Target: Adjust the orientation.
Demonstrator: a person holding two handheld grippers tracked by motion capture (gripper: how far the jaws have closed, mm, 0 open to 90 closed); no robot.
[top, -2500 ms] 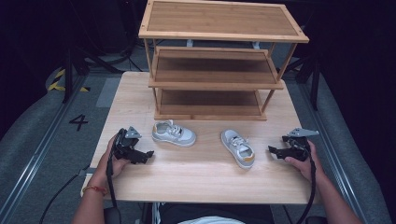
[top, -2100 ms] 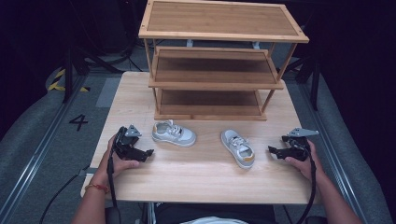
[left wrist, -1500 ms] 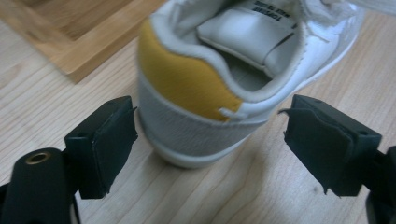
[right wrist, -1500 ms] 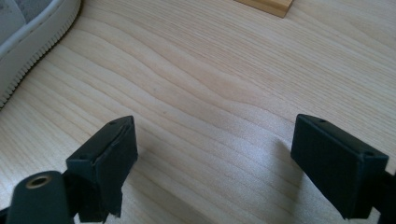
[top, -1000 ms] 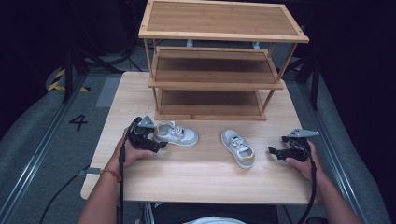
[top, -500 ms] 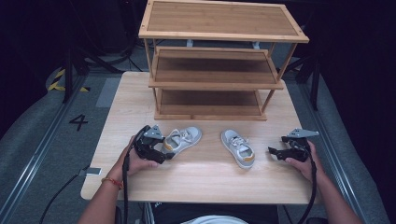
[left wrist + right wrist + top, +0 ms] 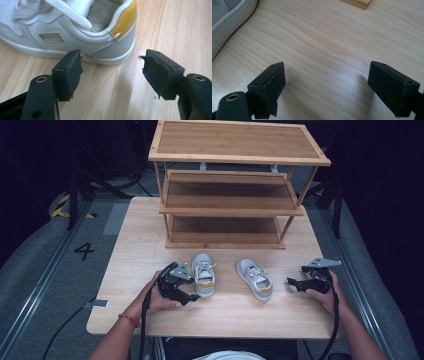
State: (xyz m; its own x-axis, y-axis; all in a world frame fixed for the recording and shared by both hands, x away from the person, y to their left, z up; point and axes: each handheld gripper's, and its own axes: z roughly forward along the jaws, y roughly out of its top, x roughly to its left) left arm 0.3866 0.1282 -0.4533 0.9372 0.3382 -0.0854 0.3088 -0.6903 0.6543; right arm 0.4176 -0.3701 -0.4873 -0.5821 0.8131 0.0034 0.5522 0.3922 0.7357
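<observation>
Two small grey-and-white shoes stand on the wooden table, toes toward the shelf. The left shoe (image 7: 203, 274) has a yellow heel tab (image 7: 123, 22); its heel sits just beyond my left gripper (image 7: 192, 296) (image 7: 112, 65). That gripper's jaws have just been closing, but they stand apart with only table between the pads, so it is open. The right shoe (image 7: 255, 279) lies a little left of my right gripper (image 7: 291, 283) (image 7: 327, 72), which is open over bare wood, with that shoe's sole (image 7: 227, 17) off to its left.
A three-tier bamboo shoe rack (image 7: 230, 185) stands at the back of the table (image 7: 135, 235), its shelves bare; one foot (image 7: 355, 3) shows ahead of the right gripper. Dark floor with rails surrounds the table.
The left shoe has swung from lying sideways to pointing its toe at the rack. My left gripper moved right and nearer the front edge, ending behind the heel. The right hand stayed put.
</observation>
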